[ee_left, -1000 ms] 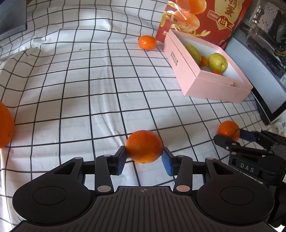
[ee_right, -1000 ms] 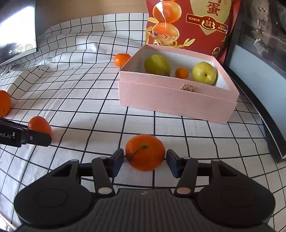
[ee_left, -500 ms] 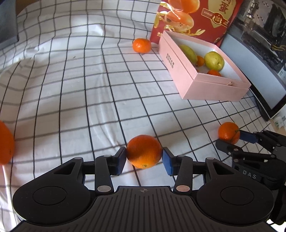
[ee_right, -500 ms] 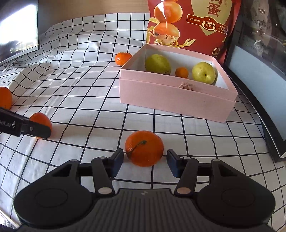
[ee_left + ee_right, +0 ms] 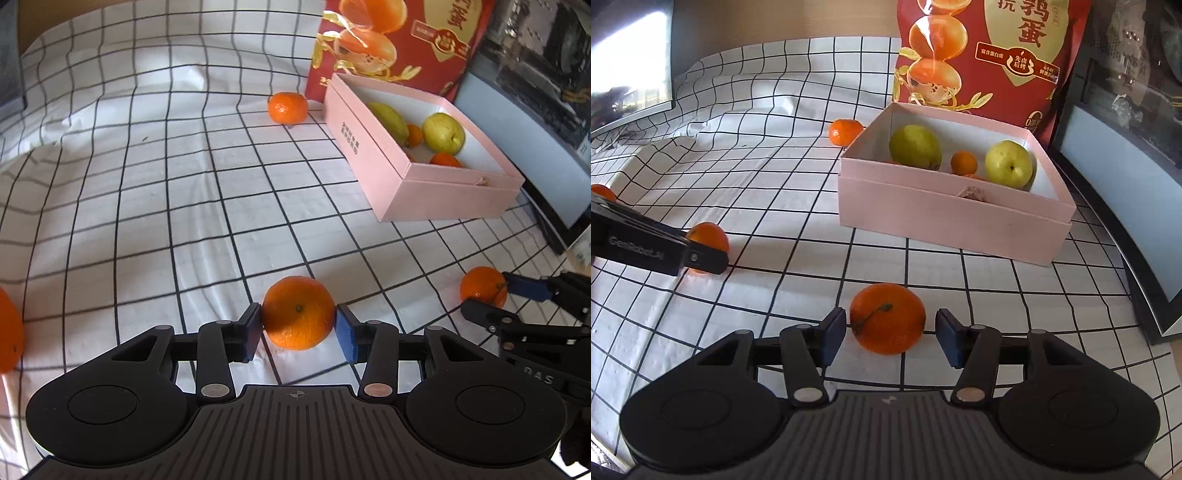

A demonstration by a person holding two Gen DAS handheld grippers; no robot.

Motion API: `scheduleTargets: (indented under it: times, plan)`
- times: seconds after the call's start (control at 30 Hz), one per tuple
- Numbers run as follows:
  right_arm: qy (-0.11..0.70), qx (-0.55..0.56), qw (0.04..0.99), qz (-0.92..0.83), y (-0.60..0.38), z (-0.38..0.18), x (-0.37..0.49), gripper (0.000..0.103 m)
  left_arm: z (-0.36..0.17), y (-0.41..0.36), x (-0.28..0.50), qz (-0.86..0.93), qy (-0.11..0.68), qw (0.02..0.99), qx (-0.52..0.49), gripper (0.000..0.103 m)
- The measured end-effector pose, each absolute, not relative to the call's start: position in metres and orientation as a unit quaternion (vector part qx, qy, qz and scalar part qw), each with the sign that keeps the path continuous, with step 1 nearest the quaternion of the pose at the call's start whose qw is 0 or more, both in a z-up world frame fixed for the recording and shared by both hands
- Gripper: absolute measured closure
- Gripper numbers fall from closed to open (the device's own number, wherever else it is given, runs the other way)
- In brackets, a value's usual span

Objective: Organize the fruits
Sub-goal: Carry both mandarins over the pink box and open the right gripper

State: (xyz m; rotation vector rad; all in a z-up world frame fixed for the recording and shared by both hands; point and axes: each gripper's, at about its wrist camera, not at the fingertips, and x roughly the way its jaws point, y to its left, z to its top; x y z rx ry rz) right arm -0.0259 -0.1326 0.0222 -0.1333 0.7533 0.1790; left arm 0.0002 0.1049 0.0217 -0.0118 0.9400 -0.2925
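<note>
A worktop (image 5: 155, 206) draped in a white cloth with a black grid carries the scene. At its far side a tall red food pouch (image 5: 990, 48) stands directly behind an open pink box (image 5: 945, 218), touching or nearly touching its rear wall. The box already holds two yellow-green pears (image 5: 1008, 162) and small oranges (image 5: 964, 162). The left claw (image 5: 299, 328) points down at the cloth, its pads pressed against both flanks of an orange (image 5: 298, 313), which is thus gripped and appears to sit on or just above the cloth. From this claw the box lies ahead and to the right, well apart, with its long axis running away from the camera. The right claw (image 5: 890, 334) straddles a second, stemmed orange (image 5: 886, 317); a gap shows at each pad, so the claw is part-open and holds nothing, the fruit resting on the cloth. From this claw the box lies straight ahead and near, its long side facing the claw, which makes the right hand the nearer to the box. A further orange (image 5: 288, 107) rests just beside the box's far left corner, and another (image 5: 9, 332) lies at the left edge of the left wrist view. Legible writing, in descending size: large characters "鹑蛋" and smaller print on the pouch; "GenRobot.AI", probably, on the left claw's body seen from the right wrist view; "DAS" on the right claw's body; small dark print on the box's long side, too fine to read.
</note>
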Motion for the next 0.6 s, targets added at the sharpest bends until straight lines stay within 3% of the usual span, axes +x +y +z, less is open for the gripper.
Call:
scheduleTargets:
  times: [0.33, 0.43, 0.6]
  plan:
    - [0.369, -0.062, 0.922, 0.097, -0.128, 0.019, -0.012, 0.05, 0.022, 0.119, -0.023, -0.142, 0.45, 0.881, -0.038, 0.055]
    - [0.364, -0.071, 0.924, 0.091, -0.125, 0.021, -0.01, 0.057, 0.022, 0.119, -0.028, -0.138, 0.449, 0.882, -0.037, 0.055]
    - [0.364, -0.078, 0.923, 0.097, -0.124, 0.021, -0.014, 0.058, 0.021, 0.116, -0.031, -0.133, 0.446, 0.885, -0.029, 0.055]
